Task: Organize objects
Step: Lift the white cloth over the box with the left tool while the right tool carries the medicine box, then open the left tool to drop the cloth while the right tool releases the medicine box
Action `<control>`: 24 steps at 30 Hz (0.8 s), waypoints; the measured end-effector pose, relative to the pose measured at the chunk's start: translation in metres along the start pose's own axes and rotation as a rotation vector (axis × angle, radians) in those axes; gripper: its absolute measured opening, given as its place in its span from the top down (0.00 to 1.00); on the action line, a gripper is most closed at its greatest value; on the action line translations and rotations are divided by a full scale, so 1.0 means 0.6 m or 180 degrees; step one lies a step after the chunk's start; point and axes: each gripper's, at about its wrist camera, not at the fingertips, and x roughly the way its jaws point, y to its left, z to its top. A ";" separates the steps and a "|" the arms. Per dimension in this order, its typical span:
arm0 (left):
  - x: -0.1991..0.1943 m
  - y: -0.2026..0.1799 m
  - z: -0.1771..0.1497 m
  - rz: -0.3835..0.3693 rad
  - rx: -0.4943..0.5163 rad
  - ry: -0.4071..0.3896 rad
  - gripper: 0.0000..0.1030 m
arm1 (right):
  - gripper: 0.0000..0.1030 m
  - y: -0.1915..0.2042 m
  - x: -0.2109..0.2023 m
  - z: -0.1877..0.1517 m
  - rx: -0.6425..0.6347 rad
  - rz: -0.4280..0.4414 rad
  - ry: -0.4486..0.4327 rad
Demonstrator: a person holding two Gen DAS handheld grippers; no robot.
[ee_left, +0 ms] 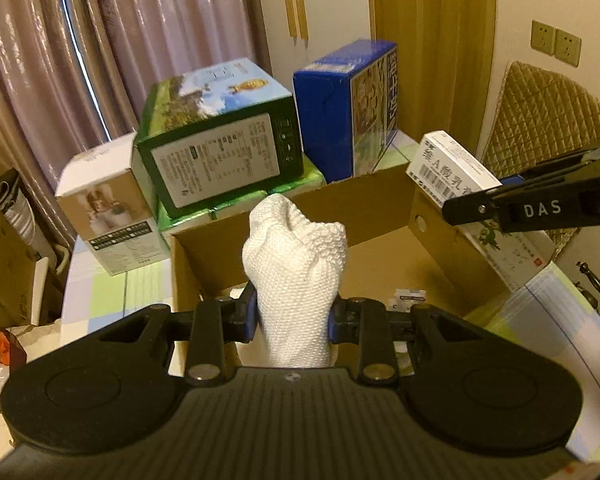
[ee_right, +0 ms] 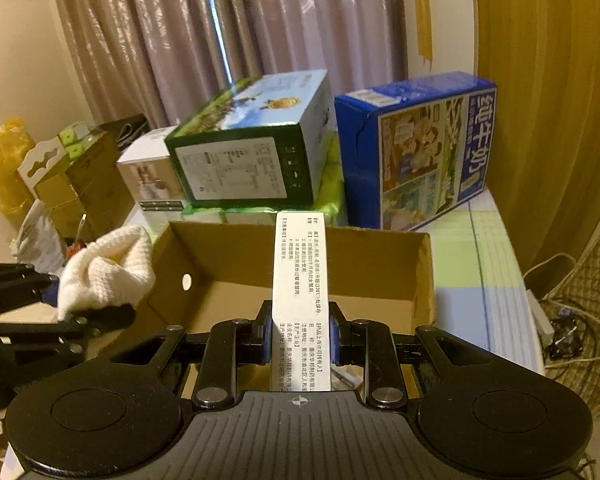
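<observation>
My left gripper [ee_left: 293, 316] is shut on a white waffle-weave cloth [ee_left: 296, 264], held bunched above the near edge of an open brown cardboard box [ee_left: 364, 204]. The same cloth [ee_right: 108, 272] and the left gripper [ee_right: 80, 320] show at the left of the right wrist view. My right gripper [ee_right: 299, 338] is shut on a narrow white medicine box [ee_right: 300, 280] with printed text, held over the near side of the cardboard box [ee_right: 380, 256]. In the left wrist view that medicine box [ee_left: 456, 168] and the right gripper [ee_left: 540, 208] hang at the box's right wall.
Behind the cardboard box stand a green carton [ee_left: 220, 140], a blue milk carton [ee_left: 348, 104] and a small white box [ee_left: 108, 204] on a checked tablecloth [ee_right: 476, 280]. Curtains hang behind. Brown boxes [ee_right: 76, 188] crowd the left; a quilted chair [ee_left: 548, 120] and cables [ee_right: 568, 336] lie right.
</observation>
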 end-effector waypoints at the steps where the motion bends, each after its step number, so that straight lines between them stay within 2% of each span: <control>1: 0.012 0.000 0.000 -0.0011 -0.0007 0.0017 0.74 | 0.78 -0.002 0.009 0.001 0.0015 0.0000 0.0012; 5: 0.055 0.002 -0.001 -0.0057 -0.0075 0.0084 0.72 | 0.78 -0.015 0.035 -0.002 0.0092 -0.0010 0.0050; 7: 0.073 0.004 -0.003 -0.0056 -0.0142 0.0075 0.63 | 0.78 -0.020 0.045 -0.003 0.0113 -0.0015 0.0078; 10: 0.091 0.012 -0.008 -0.0067 -0.0240 0.0118 0.62 | 0.78 -0.023 0.057 -0.008 0.0130 0.0001 0.0122; 14: 0.089 0.016 -0.015 -0.0052 -0.0252 0.0093 0.61 | 0.78 -0.023 0.074 -0.012 0.0123 -0.0006 0.0169; 16: 0.085 0.022 -0.016 -0.0041 -0.0279 0.0070 0.56 | 0.78 -0.021 0.083 -0.013 0.0129 -0.0005 0.0184; 18: 0.079 0.027 -0.015 -0.0026 -0.0278 0.0042 0.55 | 0.78 -0.018 0.086 -0.012 0.0135 0.0055 0.0125; 20: 0.071 0.031 -0.016 -0.0038 -0.0312 0.0014 0.54 | 0.72 -0.016 0.083 -0.009 0.0134 0.0121 0.0039; 22: 0.061 0.035 -0.019 -0.0042 -0.0353 -0.0002 0.51 | 0.44 -0.013 0.072 -0.009 0.0114 0.0147 -0.0050; 24: 0.049 0.034 -0.025 -0.0055 -0.0373 -0.0021 0.50 | 0.41 -0.014 0.058 -0.015 0.0069 0.0143 -0.0107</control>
